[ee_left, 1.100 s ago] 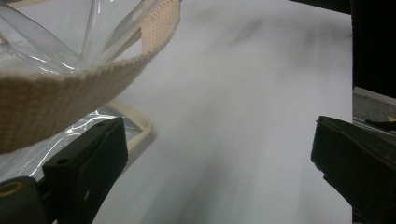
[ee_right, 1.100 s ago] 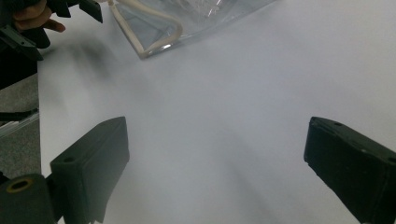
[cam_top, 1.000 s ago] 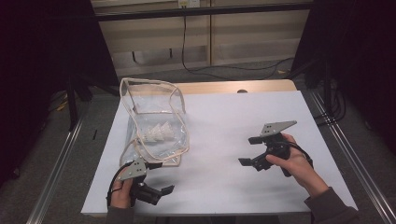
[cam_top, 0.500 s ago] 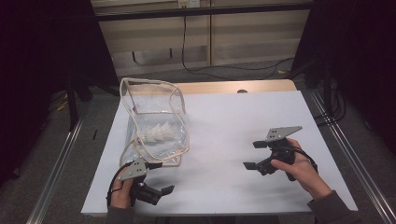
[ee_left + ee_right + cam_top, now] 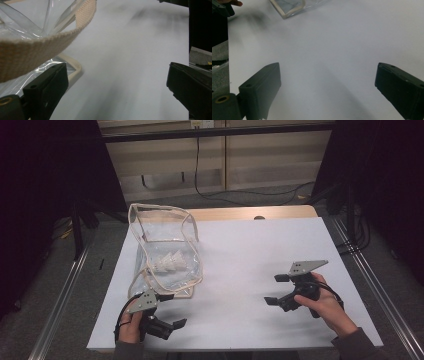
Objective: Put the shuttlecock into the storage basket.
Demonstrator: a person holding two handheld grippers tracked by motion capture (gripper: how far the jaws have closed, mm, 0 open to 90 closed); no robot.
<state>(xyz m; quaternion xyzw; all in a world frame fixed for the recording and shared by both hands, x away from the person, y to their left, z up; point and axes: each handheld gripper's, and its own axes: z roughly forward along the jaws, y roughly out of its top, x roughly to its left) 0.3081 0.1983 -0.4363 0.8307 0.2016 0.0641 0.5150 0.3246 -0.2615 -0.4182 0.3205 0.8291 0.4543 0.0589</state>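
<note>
White table (image 5: 250, 250), clear beige-trimmed pouch (image 5: 165, 245)

White items (image 5: 169, 263) inside the clear pouch (image 5: 165, 245) — too small to identify.

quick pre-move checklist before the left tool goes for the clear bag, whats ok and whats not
1. Left tool open: ok, jaws wide apart in the left gripper view.
2. Right tool open and away from the bag: ok, over bare table.
3. Clear bag within the left tool's reach: ok, its near edge lies just beyond that tool.
4. Strap free to grasp: ok, it hangs close in front of the jaws, nothing gripping it.
5. White items inside the bag: cannot tell what they are.
6. Bag opening shut: cannot tell.
</note>
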